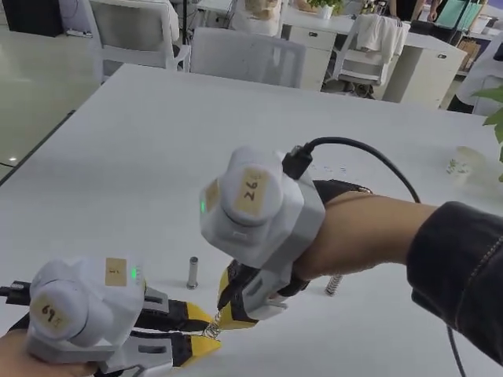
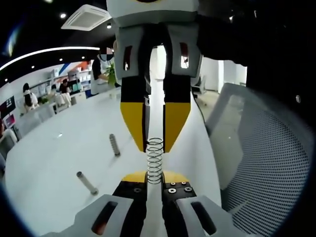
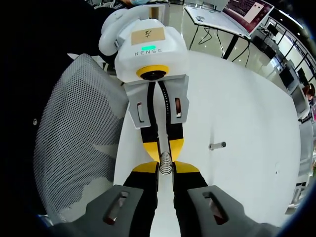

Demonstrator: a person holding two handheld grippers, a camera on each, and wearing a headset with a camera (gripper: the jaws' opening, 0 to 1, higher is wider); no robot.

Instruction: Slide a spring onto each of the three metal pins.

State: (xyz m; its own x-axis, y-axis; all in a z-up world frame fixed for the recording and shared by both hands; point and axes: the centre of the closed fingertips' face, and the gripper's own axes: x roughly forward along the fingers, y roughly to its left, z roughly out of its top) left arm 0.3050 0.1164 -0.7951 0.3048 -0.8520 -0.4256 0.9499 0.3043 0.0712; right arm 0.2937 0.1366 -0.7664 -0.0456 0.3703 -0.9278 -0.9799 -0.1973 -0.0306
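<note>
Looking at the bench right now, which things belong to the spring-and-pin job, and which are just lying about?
For the job: spring, gripped at its ends by the left gripper and the right gripper; bare pin; pin with a spring on it.

Lying about: clear object near the table's right edge; chair beyond the table.

the spring (image 1: 212, 326) is hanging just over the table (image 1: 157, 157), near its front edge. left of the spring, the left gripper (image 1: 203, 331) is clasping one end. right of the spring, the right gripper (image 1: 222, 312) is clasping the other, tips facing. a pin (image 1: 192, 272) is standing just behind the spring, and a second spring (image 1: 334, 284) is resting farther to its right.
</note>
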